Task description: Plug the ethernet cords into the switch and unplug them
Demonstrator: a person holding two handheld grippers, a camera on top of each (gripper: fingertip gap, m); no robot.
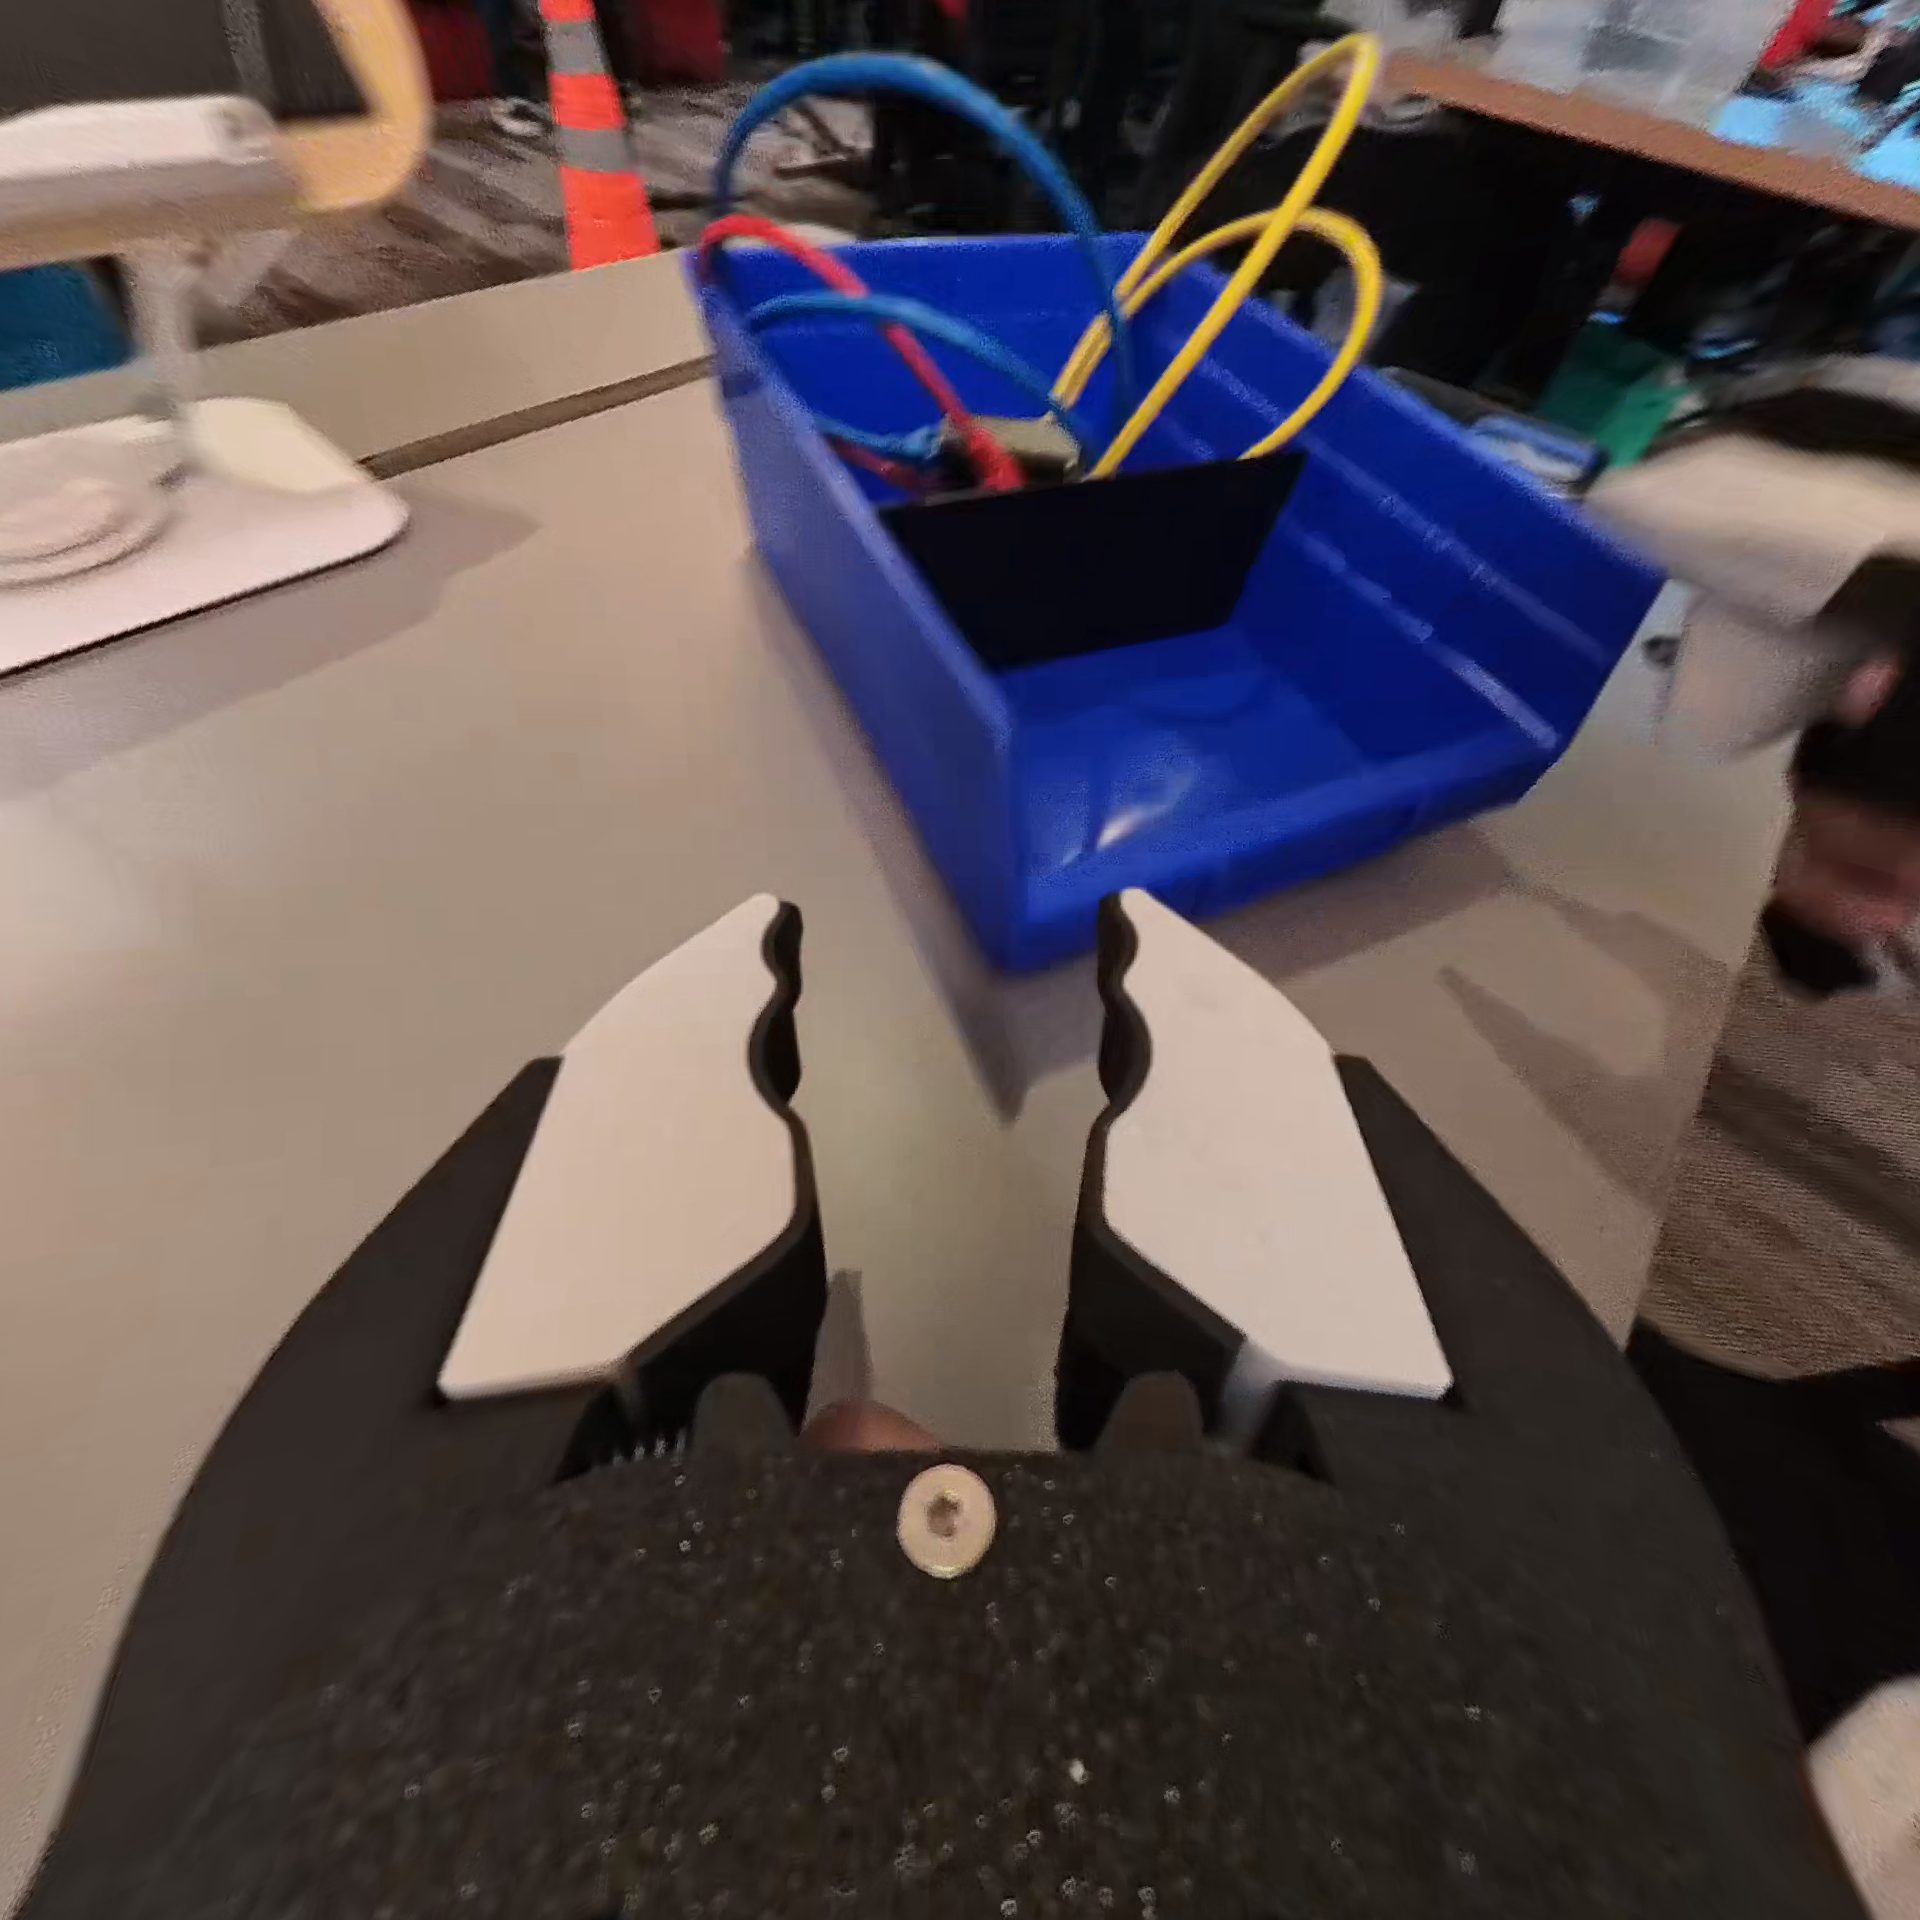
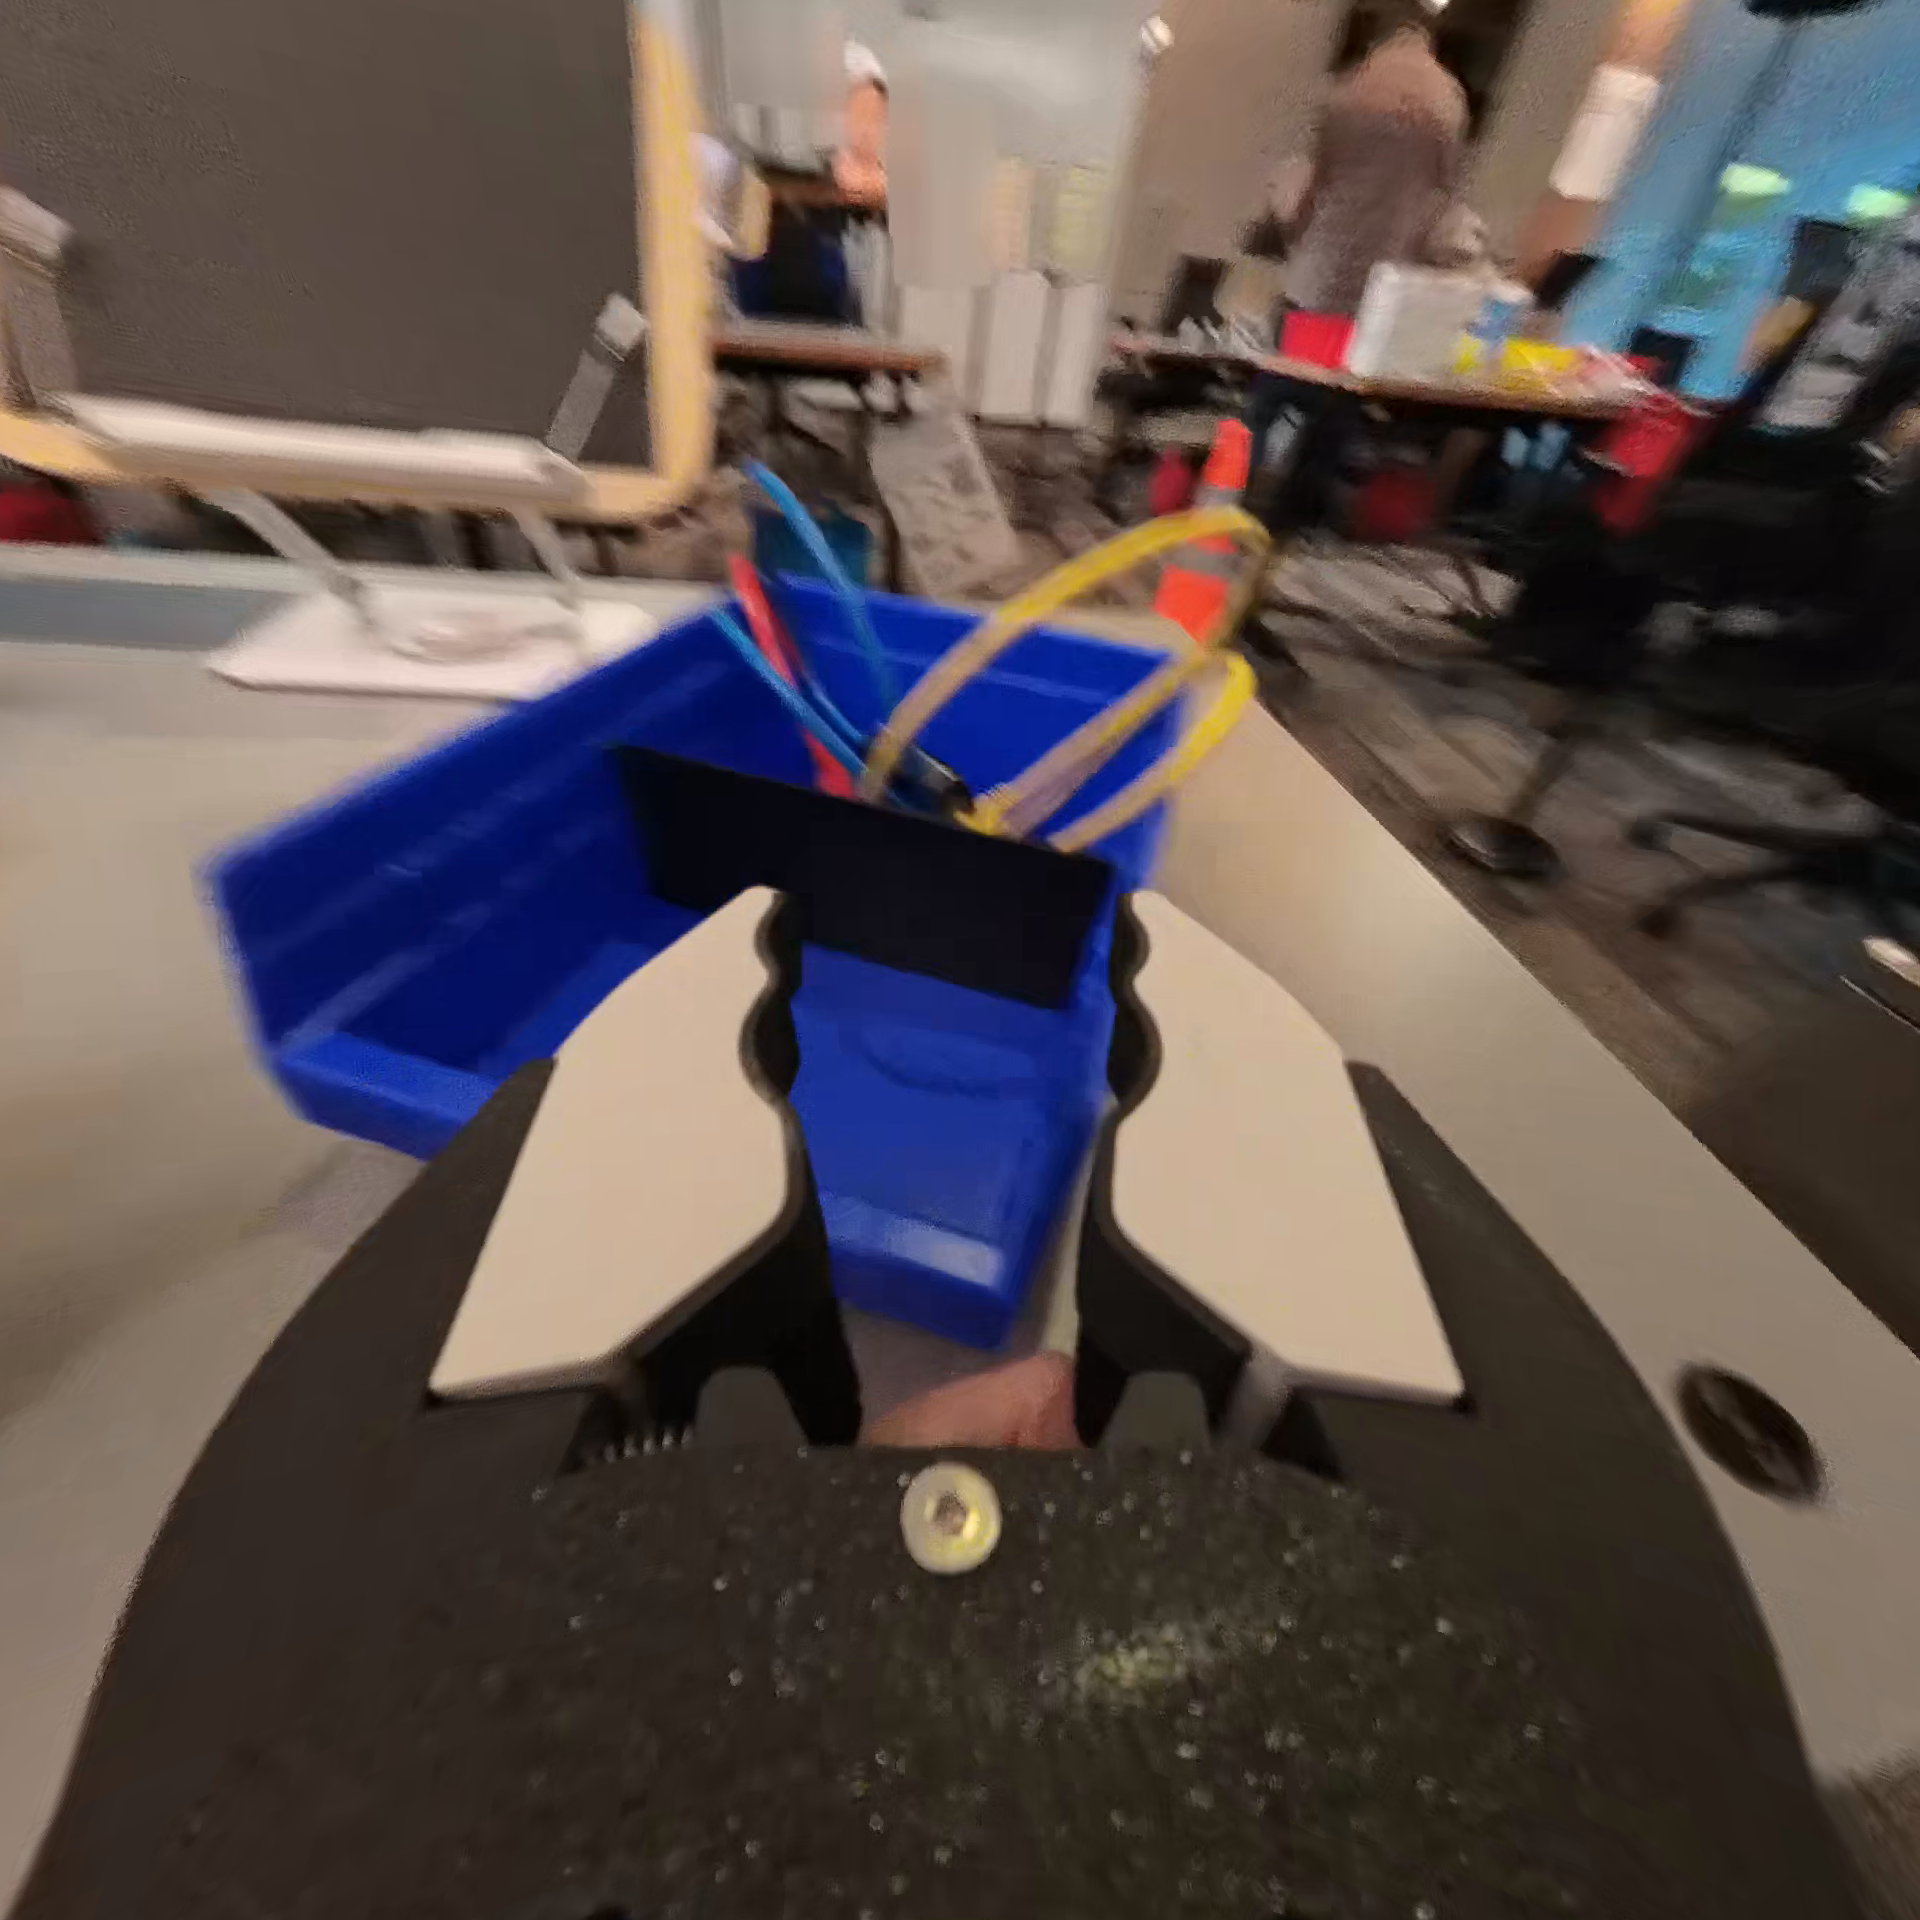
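Left wrist view, left to right: white stand base [image 1: 156,540] at the far left on the grey table [image 1: 364,935]; left gripper [image 1: 950,987] over the bare table, jaws spread wide, nothing between them; blue bin [image 1: 1195,831] just ahead to the right, split by a black divider [image 1: 1091,561]. Red cord [image 1: 831,281], blue cords [image 1: 904,78] and yellow cords [image 1: 1288,218] loop up out of the far compartment; the switch itself is too blurred to make out.

Right wrist view: right gripper [image 2: 954,987] hangs before the bin's near compartment, equally wide open, holding nothing. Orange cone [image 2: 1205,561] on the floor beyond.
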